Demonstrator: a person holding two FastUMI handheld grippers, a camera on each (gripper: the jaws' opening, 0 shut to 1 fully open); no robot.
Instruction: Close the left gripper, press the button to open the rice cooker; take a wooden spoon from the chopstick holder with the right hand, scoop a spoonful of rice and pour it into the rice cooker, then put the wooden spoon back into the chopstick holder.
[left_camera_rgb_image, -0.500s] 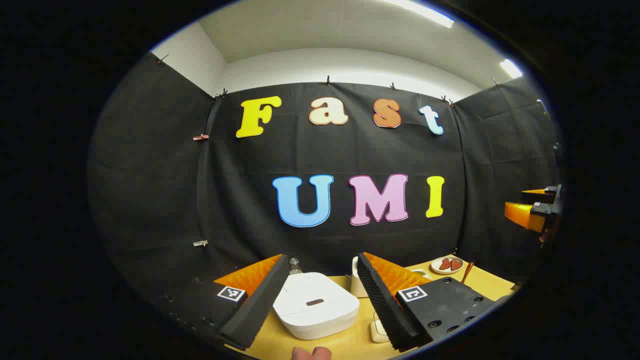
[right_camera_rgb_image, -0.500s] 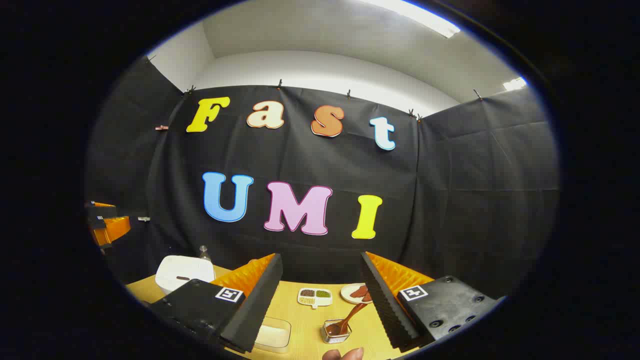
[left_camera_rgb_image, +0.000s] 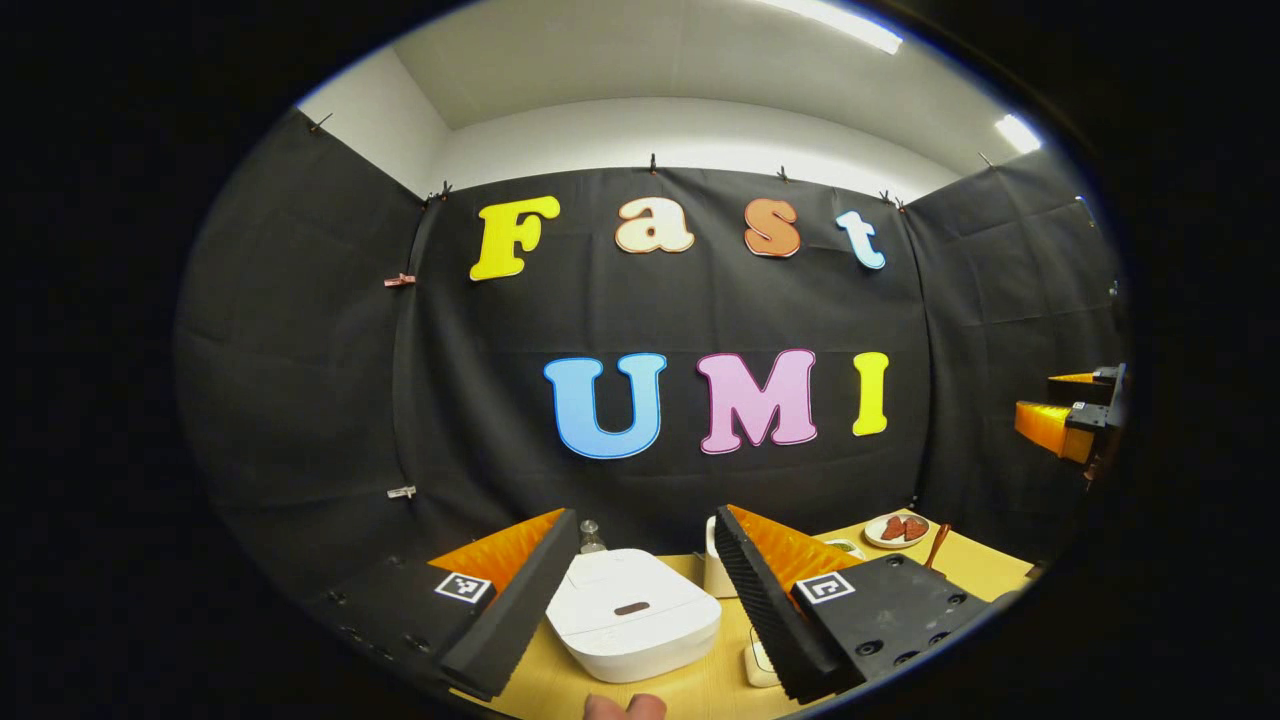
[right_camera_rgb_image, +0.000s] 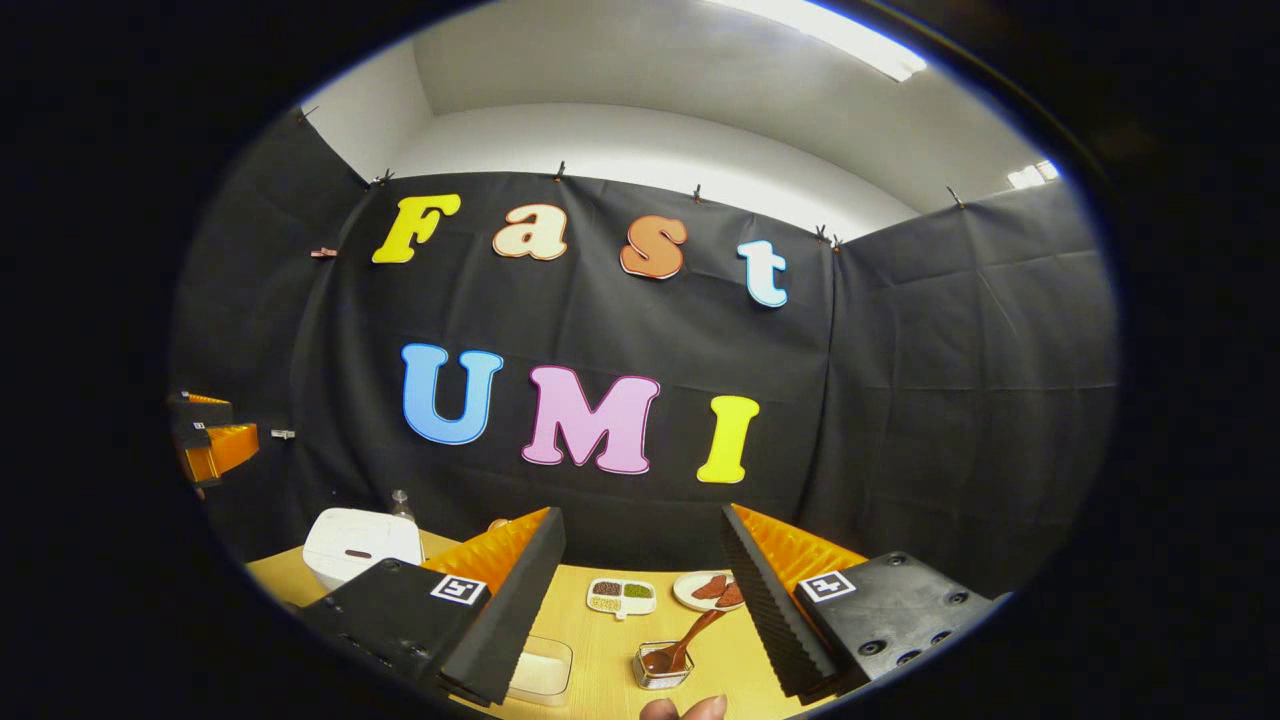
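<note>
Left gripper (left_camera_rgb_image: 640, 590): my jaws stand wide apart with nothing between them, held above the near edge of the surface (left_camera_rgb_image: 980, 570).
Rice cooker (left_camera_rgb_image: 632, 612): white, lid down, sitting on the wooden surface straight ahead of my left jaws and framed in the gap between them; its dark oval button faces up.
Behind the cooker: a small clear bottle (left_camera_rgb_image: 590, 535) at its far left, and a white upright container (left_camera_rgb_image: 716, 570) just beside its far right corner, partly hidden by my finger; it may be the chopstick holder, but I cannot tell.
Right gripper (right_camera_rgb_image: 642, 590): these jaws are also spread wide and hold nothing.
Wooden spoon (right_camera_rgb_image: 690, 640): ahead of my right jaws and a little right of centre, leaning with its bowl down in a small clear square holder (right_camera_rgb_image: 660, 667) and its handle tilting up to the right.
Rice box (right_camera_rgb_image: 540, 670): a clear container of white rice, just beside my right gripper's left finger.
Farther back: a divided dish (right_camera_rgb_image: 621, 596) of dark and green bits, and a small plate (right_camera_rgb_image: 712, 590) with reddish pieces, side by side.
</note>
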